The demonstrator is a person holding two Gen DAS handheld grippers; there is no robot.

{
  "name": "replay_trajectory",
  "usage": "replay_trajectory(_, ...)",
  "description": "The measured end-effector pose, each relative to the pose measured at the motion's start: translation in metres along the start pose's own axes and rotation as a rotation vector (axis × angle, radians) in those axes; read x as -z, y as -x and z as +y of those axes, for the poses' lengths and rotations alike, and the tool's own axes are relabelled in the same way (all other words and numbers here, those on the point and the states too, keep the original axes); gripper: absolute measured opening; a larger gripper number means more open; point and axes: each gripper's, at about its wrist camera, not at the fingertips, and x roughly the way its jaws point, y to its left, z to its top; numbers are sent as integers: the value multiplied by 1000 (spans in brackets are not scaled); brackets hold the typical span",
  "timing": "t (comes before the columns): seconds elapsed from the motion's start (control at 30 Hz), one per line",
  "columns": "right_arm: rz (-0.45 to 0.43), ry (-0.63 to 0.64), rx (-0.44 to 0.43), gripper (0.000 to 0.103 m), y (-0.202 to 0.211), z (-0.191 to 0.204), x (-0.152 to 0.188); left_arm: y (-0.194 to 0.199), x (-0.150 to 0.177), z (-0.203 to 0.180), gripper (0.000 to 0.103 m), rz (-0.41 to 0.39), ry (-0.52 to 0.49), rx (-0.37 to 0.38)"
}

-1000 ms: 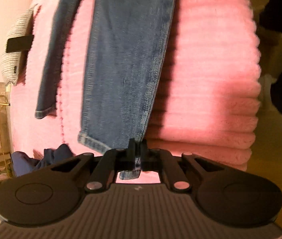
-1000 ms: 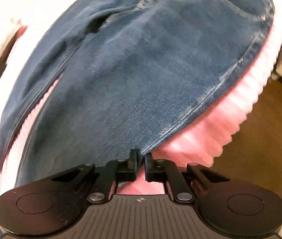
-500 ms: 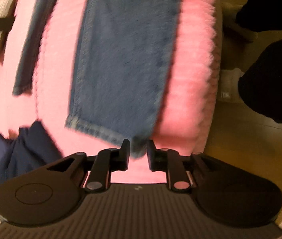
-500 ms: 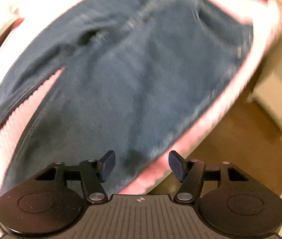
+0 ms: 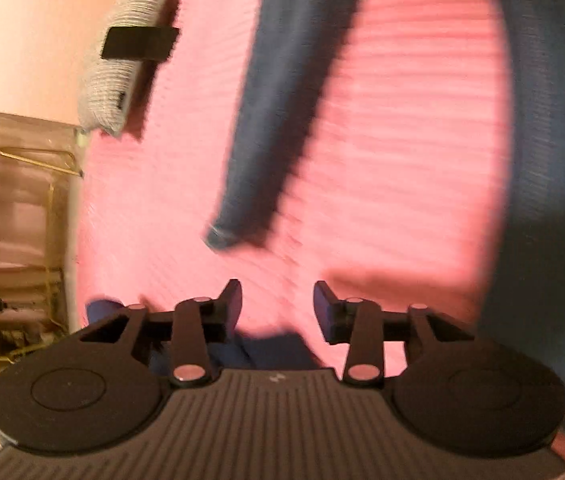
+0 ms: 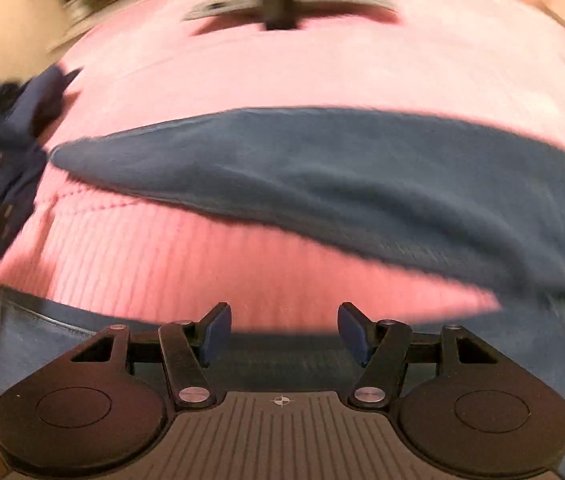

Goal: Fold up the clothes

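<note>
A: What has changed at the left hand-held gripper?
B: A second ago it was clenched on a jeans hem; now its jaws are opening, nothing between them, over the pink blanket. One leg of the jeans lies ahead of it.
A: And the right hand-held gripper?
B: Released too, jaws apart and empty; the jeans lie ahead and beneath it, a dark blue garment far left
</note>
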Motion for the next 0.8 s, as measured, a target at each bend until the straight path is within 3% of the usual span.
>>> replay_trajectory(0.1,-10,23,-19,62,-20,4,-13,-37,-4,29,56,21,83,20)
replay_trajectory(0.23,-17,55,-25,62,-34,14,-17,-68,14,83,63,22,503,238)
replay_trajectory(0.3,-16,61,-24,62,-38,21,-15,-76,24,99,64,-15,644,345)
replay_trajectory(0.5,-20,48,-17,62,-52,38,-7,-108,41,117,65,-136,826,500)
replay_trajectory(0.57,-22,43,-10,62,-56,43,-4,-115,45,118,60,-170,867,581)
replay_trajectory(0.63,-23,37,-5,63,-55,47,-3,-120,47,120,45,-187,910,650)
replay_trajectory(0.67,-22,33,-5,62,-54,49,-3,-122,49,122,35,-182,935,670)
replay_trajectory(0.7,-23,33,-7,62,-51,51,-4,-121,49,126,10,-175,951,685)
replay_trajectory(0.8,-31,39,-11,63,-39,57,-10,-105,51,148,1,-146,987,739)
